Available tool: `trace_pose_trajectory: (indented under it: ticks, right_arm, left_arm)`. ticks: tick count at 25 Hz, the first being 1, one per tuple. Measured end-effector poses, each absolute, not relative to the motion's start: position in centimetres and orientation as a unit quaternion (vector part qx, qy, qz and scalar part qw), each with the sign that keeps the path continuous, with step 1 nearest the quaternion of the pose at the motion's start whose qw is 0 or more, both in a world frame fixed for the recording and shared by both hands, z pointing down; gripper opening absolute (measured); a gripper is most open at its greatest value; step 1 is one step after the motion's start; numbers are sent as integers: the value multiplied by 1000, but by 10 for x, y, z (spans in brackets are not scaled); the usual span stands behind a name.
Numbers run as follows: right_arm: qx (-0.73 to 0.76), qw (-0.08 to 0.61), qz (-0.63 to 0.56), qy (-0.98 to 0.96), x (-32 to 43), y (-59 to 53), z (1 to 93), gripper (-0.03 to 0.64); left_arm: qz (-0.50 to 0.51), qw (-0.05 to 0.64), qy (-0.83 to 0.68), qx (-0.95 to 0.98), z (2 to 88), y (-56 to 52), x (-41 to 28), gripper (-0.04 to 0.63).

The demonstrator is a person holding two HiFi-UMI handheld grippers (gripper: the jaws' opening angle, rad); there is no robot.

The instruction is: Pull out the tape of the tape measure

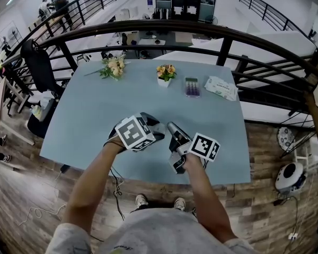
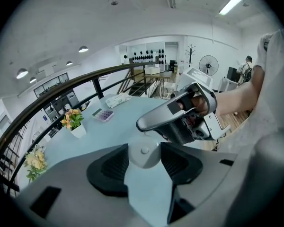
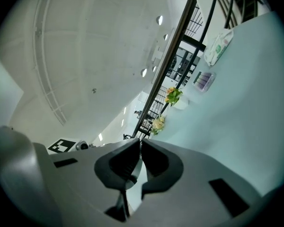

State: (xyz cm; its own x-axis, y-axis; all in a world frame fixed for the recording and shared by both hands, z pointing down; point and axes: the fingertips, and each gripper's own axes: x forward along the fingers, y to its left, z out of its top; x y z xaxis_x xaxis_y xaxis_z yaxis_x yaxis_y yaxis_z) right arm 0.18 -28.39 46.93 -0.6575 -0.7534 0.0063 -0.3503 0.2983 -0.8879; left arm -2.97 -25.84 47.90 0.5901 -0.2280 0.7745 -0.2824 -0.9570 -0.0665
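Note:
Near the front of the pale blue table my two grippers meet tip to tip. My left gripper points steeply down, its dark pads shut on a round grey tape measure with a small centre button. My right gripper reaches in level from the right, its silver tip at the case's upper edge. In the right gripper view my right gripper has its pads pressed together, with a thin dark strip, the tape's end, pinched between them. In the head view the case is mostly hidden between my left gripper and my right gripper.
At the table's far side stand a small potted flower, a loose bouquet, a purple box and a white packet. A dark railing curves behind the table. A black chair is at the left.

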Motion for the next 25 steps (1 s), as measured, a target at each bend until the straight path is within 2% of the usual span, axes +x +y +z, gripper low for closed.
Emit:
trace_pose_trajectory:
  ticks: [25]
  right_arm:
    - [-415, 187, -423, 784, 27, -291, 461, 17]
  left_arm:
    - [440, 37, -169, 881, 477, -269, -67, 212]
